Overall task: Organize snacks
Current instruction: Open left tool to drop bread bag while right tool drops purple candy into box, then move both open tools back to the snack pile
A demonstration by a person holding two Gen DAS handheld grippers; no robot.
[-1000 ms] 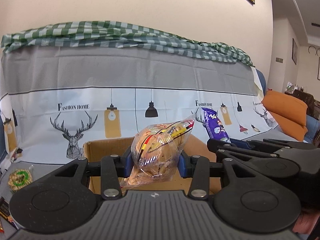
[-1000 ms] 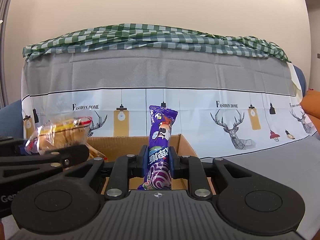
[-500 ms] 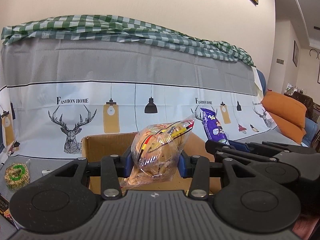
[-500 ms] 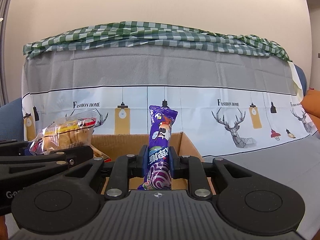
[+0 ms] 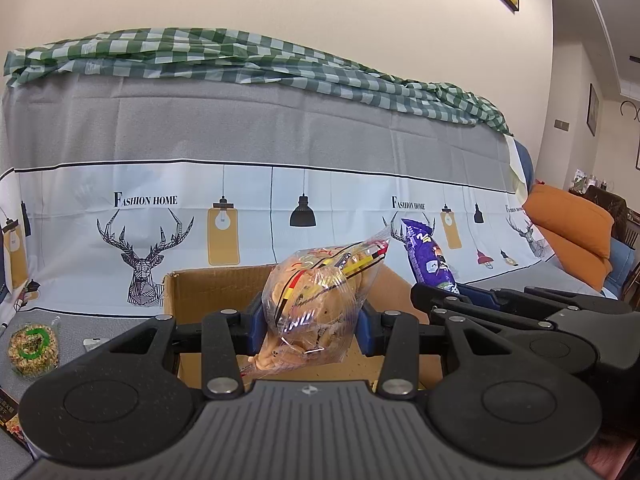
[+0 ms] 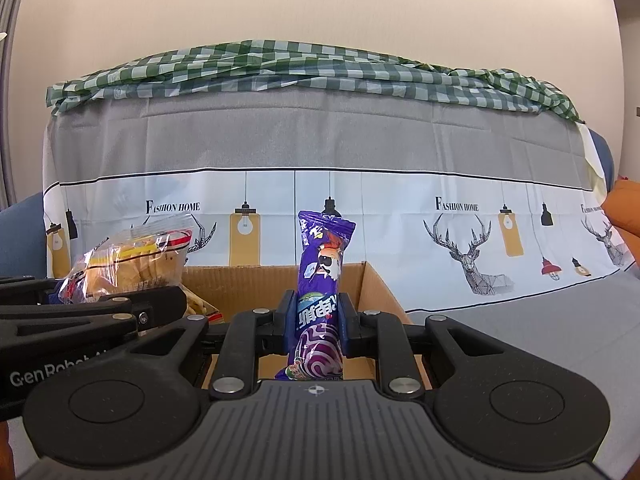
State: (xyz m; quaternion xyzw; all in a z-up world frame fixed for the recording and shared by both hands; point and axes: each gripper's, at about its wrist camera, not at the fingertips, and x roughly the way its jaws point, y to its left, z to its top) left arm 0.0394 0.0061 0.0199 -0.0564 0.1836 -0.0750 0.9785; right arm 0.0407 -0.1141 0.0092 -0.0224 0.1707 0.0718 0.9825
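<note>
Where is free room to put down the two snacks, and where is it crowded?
Bare grey cloth lies right of the cardboard box. The box's right half looks open; its left corner holds snacks. Left of the box, the round green-label snack crowds the cloth, and the two grippers sit close together above the box.

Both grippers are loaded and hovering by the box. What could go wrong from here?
1. The clear bag of pastries bulges wide between the left gripper fingers; squeezing may crush the contents.
2. The purple snack pack stands tall in the right gripper, gripped low, so it could tip outside the cardboard box on release.
3. The grippers sit close together and could collide over the box.
</note>
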